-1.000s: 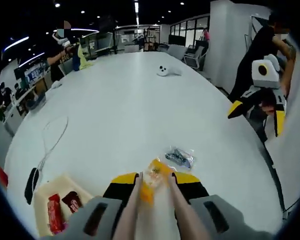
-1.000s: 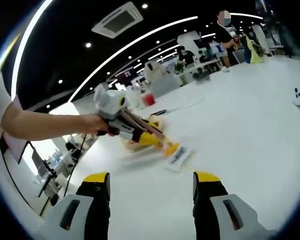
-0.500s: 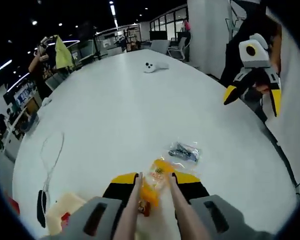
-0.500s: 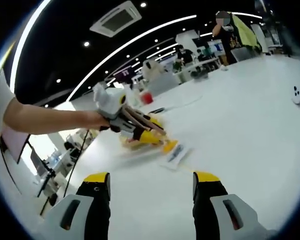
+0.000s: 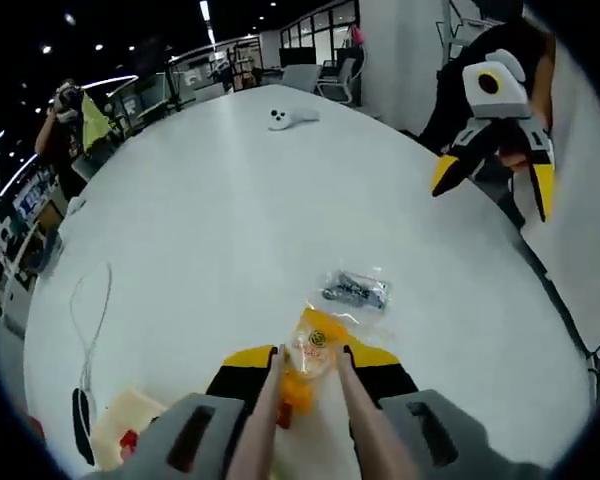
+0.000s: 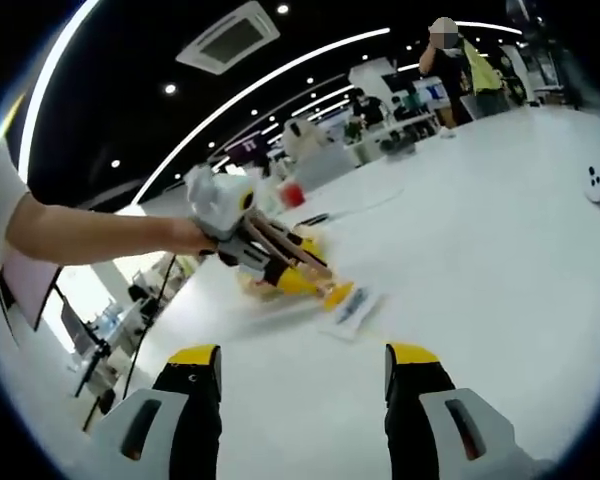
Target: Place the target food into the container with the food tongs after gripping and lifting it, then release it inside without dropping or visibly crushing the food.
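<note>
We see our left gripper (image 5: 311, 362) closed on a pair of wooden food tongs (image 5: 352, 425), whose two arms run forward between its yellow-tipped jaws. The tong tips pinch an orange snack packet (image 5: 314, 350) with a round label, held just above the white table (image 5: 230, 200). Just beyond the packet, a clear plastic packet with dark contents (image 5: 354, 291) lies flat on the table, near its middle.

Toward the table's near left edge sits a beige container (image 5: 115, 425) with something red inside; we cannot tell what. A black cable (image 5: 88, 320) loops along the left edge beside it. Far across, near the opposite edge, rests a small white controller (image 5: 284, 118).

Our right gripper (image 6: 303, 378) stands with its jaws wide apart and nothing between them, raised off the table's right edge; in the left gripper view it appears at the upper right (image 5: 492, 170), held up by a hand.

In the right gripper view, the left gripper (image 6: 315, 285) reaches in from the left on a bare forearm (image 6: 90, 240), tongs pointing down at the orange packet (image 6: 338, 295), with the clear packet (image 6: 353, 309) touching or just beside it; we cannot tell which. A person in a yellow-green vest (image 6: 460, 65) stands at the far end of the room.
</note>
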A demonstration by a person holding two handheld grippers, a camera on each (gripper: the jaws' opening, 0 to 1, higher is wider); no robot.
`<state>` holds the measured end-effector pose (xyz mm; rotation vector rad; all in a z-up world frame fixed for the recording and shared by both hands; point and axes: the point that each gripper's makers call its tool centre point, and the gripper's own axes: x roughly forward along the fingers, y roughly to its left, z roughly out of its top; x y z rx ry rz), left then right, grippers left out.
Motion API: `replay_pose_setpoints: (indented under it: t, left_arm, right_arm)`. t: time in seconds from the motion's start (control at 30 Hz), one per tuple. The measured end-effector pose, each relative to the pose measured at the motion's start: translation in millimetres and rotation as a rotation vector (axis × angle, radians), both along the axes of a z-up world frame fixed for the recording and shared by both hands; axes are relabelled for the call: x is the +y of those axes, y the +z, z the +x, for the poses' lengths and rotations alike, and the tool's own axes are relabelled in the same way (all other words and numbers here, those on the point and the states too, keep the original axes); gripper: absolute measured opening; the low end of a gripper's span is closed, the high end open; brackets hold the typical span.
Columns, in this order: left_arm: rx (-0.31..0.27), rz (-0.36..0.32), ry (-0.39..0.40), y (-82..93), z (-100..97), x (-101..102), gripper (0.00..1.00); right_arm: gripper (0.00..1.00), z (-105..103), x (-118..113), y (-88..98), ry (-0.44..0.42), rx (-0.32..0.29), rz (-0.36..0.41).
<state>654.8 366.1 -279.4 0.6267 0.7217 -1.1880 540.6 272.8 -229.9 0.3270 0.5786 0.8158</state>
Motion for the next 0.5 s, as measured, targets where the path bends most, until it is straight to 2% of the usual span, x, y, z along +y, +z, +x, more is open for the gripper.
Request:
replay_pose_setpoints:
  t: [0.13,0.37,0.47,0.5]
  left_arm:
    - [-0.005,0.014,-0.008,-2.4,0.7,-5,0.24]
    - [-0.003,-0.003,0.008,-4.5,0.1,-17,0.22]
    - [0.006,0.002,0.031,-4.5,-0.2,-16,0.20]
    - [0.026,-0.003,0.056,-4.7,-1.5,-16,0.19]
  right_arm:
    - [0.67,0,0,-0.7,0.005,0.001,0.001]
    - [0.67,1,-1,-1.2,0.003,-0.002,0.003]
    - [0.66,1,-3,-2.0,-0.003,0.000,0.003]
    - [0.66,2,-3,-2.4,-0.006,0.001,0.004]
